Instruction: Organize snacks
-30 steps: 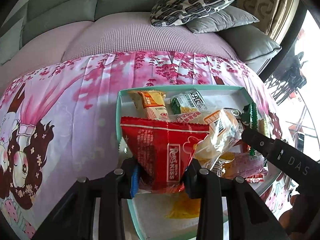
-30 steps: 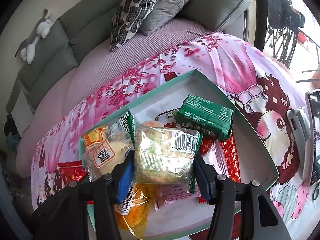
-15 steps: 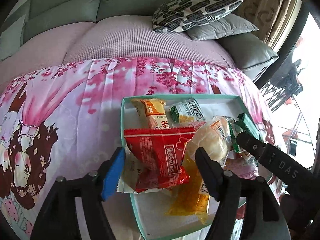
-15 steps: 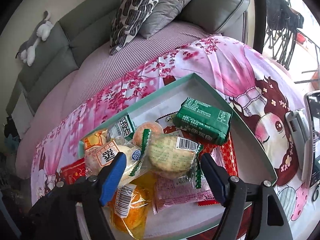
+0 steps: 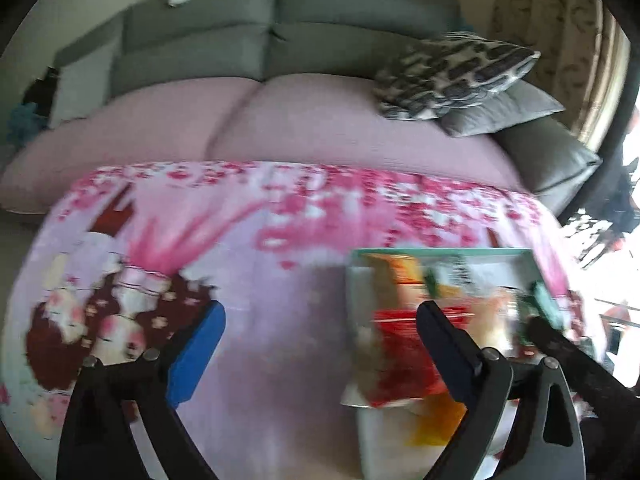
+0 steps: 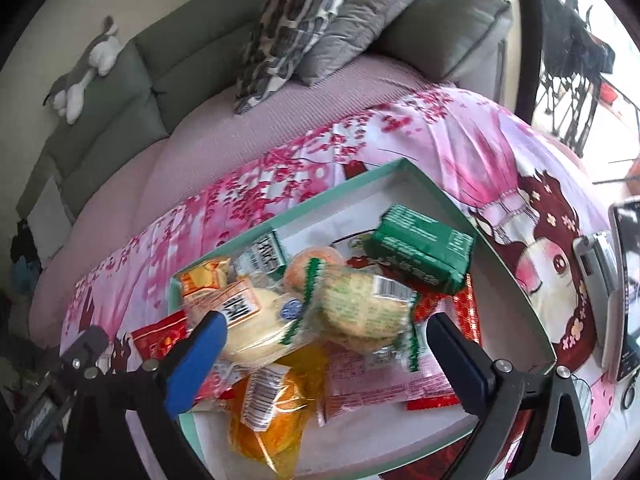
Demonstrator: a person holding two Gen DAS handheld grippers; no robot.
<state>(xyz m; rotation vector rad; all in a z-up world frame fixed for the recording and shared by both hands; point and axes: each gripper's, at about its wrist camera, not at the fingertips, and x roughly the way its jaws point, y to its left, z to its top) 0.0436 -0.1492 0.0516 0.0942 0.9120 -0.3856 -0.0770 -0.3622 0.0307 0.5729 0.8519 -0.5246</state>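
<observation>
A teal-rimmed tray (image 6: 448, 196) on the pink floral cloth holds several snack packs: a green packet (image 6: 420, 248), a clear pack of round green-speckled cakes (image 6: 360, 312), a pale bun pack (image 6: 256, 320), an orange pack (image 6: 272, 408) and a red bag (image 6: 160, 336). My right gripper (image 6: 324, 356) is open and empty above the heap. In the blurred left wrist view the tray (image 5: 440, 256) and red bag (image 5: 404, 360) lie at the right. My left gripper (image 5: 320, 344) is open and empty, over bare cloth left of the tray.
A grey sofa with a pink cover (image 5: 304, 120) lies behind, with a patterned pillow (image 6: 296, 28) and a grey pillow (image 6: 360, 20). A plush toy (image 6: 84, 76) sits on the sofa back. A phone-like device (image 6: 624, 280) lies on the cloth right of the tray.
Both grippers opened and let go: the red bag and the cake pack now lie in the tray. The left gripper then swung left, away from the tray, with blur.
</observation>
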